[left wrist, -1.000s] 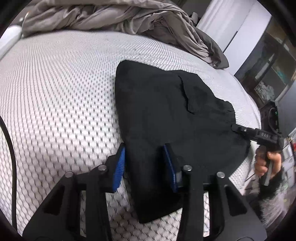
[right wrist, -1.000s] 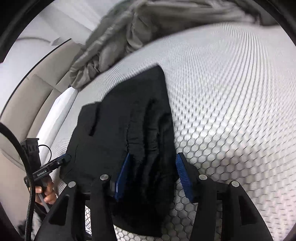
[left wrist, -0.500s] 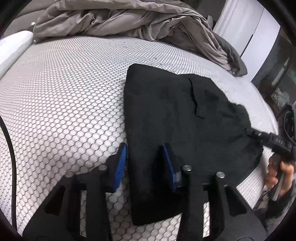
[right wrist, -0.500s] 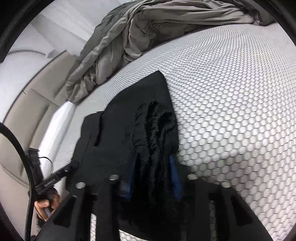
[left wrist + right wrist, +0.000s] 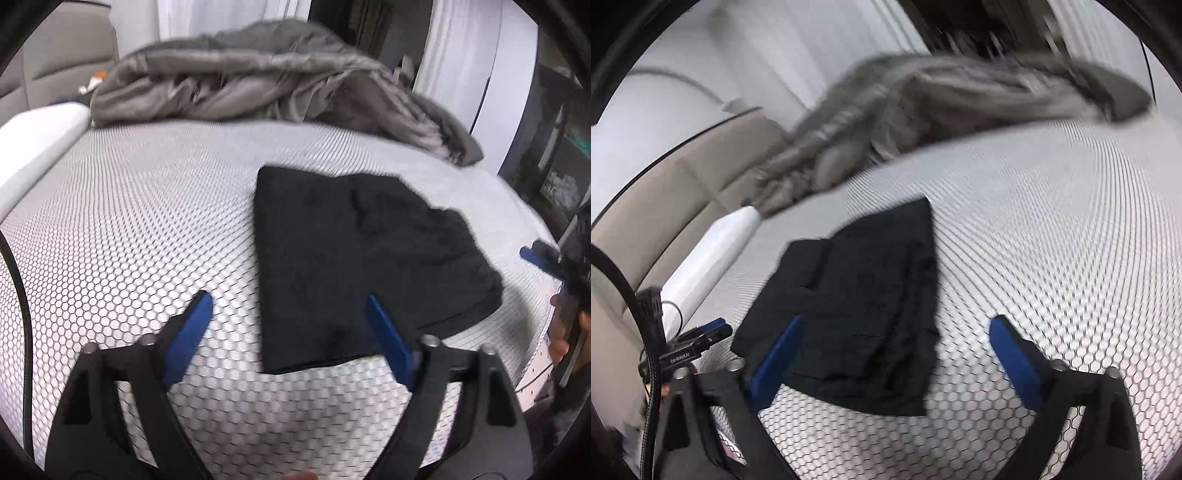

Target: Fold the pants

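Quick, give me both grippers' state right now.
Left gripper: jaws just opened, wide, holding nothing; black pants lie loose on the bed.
Right gripper: jaws just opened, wide, holding nothing.

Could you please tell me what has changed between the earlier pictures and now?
Both grippers let go: the left gripper and right gripper have just been opening their jaws and drawn back off the black pants. The pants stayed folded on the mattress; the grey blanket is unchanged.
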`<state>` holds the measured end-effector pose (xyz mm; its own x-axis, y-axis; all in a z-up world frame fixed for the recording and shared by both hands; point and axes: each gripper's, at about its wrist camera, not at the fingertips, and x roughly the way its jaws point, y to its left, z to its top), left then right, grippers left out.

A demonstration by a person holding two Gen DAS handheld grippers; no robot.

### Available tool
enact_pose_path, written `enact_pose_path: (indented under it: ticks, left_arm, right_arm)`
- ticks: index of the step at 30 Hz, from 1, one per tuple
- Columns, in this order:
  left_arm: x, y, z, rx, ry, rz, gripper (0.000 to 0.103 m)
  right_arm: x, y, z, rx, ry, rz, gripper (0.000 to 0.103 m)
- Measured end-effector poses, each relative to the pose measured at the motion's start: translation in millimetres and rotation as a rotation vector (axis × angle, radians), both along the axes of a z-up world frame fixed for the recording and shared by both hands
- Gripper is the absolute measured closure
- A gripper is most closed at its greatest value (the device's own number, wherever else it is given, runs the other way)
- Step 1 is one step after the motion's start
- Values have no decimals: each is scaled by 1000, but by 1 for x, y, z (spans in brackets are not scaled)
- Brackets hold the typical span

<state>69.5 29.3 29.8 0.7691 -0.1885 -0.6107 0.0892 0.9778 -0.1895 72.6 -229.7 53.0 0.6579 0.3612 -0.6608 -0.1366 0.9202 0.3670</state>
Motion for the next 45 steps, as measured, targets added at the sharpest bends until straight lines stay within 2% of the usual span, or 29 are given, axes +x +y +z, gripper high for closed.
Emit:
enact_pose_path:
  ticks: [2, 3, 6, 9, 15, 22, 45]
  left_arm:
    - [-13, -9, 4, -7, -35, -8, 8]
    - [-20, -18, 5, 2, -57, -9, 0]
    - [-35, -39, 12, 50, -131, -16, 1]
    - [-39, -49, 19, 82, -166, -5, 1]
    - [-33, -41, 21, 19, -144, 21, 1]
    - [-21, -31, 21, 19, -145, 49, 1]
    - [-24, -29, 24, 53, -168, 53, 1]
  right_arm:
    - [-11, 11, 6, -25, -48, 20, 0]
    - [-15, 16, 7, -29, -59, 29, 0]
    - [-22, 33, 9, -64, -100, 74, 0]
    - [-29, 50, 13, -132, -167, 98, 0]
    - [-39, 52, 13, -113, -183, 98, 0]
    - [-40, 50, 13, -106, -180, 89, 0]
    - [-40, 56, 12, -134, -190, 102, 0]
